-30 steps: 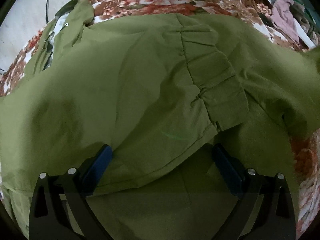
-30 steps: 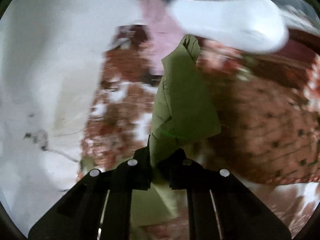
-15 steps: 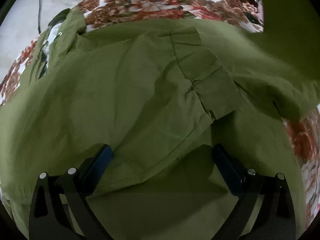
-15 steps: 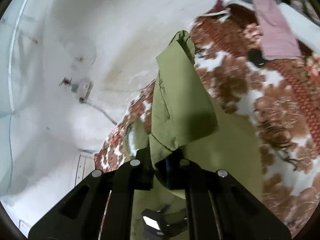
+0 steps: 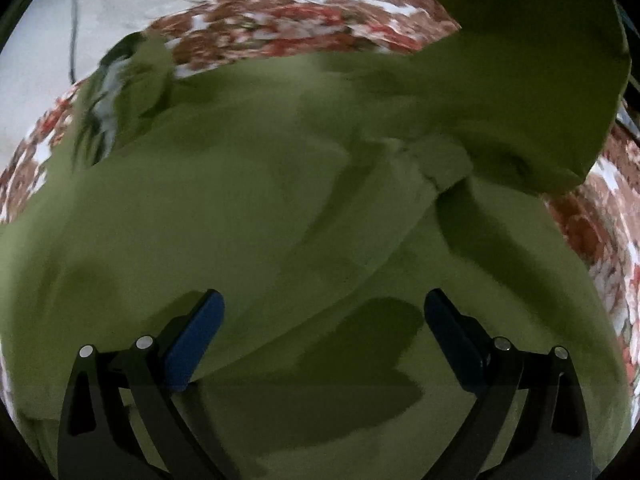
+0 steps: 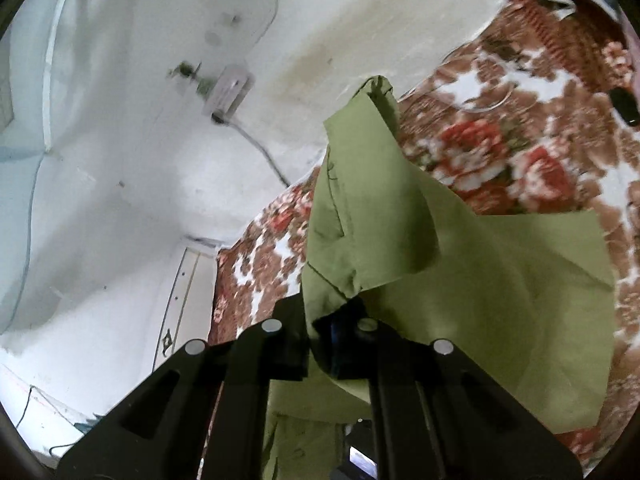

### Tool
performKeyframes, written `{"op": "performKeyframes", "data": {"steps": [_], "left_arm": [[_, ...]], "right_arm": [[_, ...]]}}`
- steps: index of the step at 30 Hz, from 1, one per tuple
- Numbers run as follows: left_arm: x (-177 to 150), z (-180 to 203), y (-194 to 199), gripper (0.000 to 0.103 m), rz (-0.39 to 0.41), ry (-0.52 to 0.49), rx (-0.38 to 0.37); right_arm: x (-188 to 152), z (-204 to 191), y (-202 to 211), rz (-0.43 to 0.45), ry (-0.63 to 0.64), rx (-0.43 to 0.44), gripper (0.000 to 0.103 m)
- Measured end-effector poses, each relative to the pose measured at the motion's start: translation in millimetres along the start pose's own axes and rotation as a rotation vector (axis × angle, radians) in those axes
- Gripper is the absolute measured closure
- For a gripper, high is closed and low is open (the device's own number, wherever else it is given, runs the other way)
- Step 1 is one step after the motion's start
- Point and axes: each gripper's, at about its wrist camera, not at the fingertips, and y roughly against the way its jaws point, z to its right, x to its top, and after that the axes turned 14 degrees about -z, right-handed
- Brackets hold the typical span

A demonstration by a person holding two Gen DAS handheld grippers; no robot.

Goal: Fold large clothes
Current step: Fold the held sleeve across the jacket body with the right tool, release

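Note:
A large olive-green garment [image 5: 248, 208] lies spread over a floral bedspread [image 5: 304, 24] and fills most of the left wrist view. My left gripper [image 5: 324, 328] hovers just above it, jaws wide apart with nothing between the blue pads [image 5: 196, 336]. In the right wrist view my right gripper [image 6: 320, 316] is shut on a bunched edge of the green garment [image 6: 360, 208], which stands up from the jaws and trails down to the right over the bed. That lifted part of the cloth [image 5: 520, 40] hangs into the left wrist view at the upper right.
The floral bedspread [image 6: 500, 140] runs along a white wall [image 6: 120, 160] carrying a socket and a cable [image 6: 256, 140]. A dark flat object [image 6: 624, 106] lies on the bed at the far right. A black cord [image 5: 73, 20] hangs on the wall.
My right gripper has swung across with the cloth edge, from over the far clutter to above the garment by the wall. The lifted cloth now overhangs the left wrist view. The left gripper shifted slightly.

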Motion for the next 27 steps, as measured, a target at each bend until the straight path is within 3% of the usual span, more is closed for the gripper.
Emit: {"op": "performKeyframes", "data": {"steps": [7, 18, 27], "left_arm": [[-25.8, -39.9, -0.3, 0.005, -0.015, 0.022, 0.023], [-43.2, -31.9, 5.8, 0.005, 0.067, 0.006, 0.036], [-70.3, -45.5, 25.7, 0.005, 0.100, 0.019, 0.032]], "right_arm": [[-10.1, -36.3, -56.8, -0.058, 0.030, 0.049, 0.095], [-33.9, -94.5, -164.1, -0.199, 0.091, 0.095, 0.095], [-66.4, -126.7, -258.1, -0.375, 0.191, 0.029, 0.095]]}}
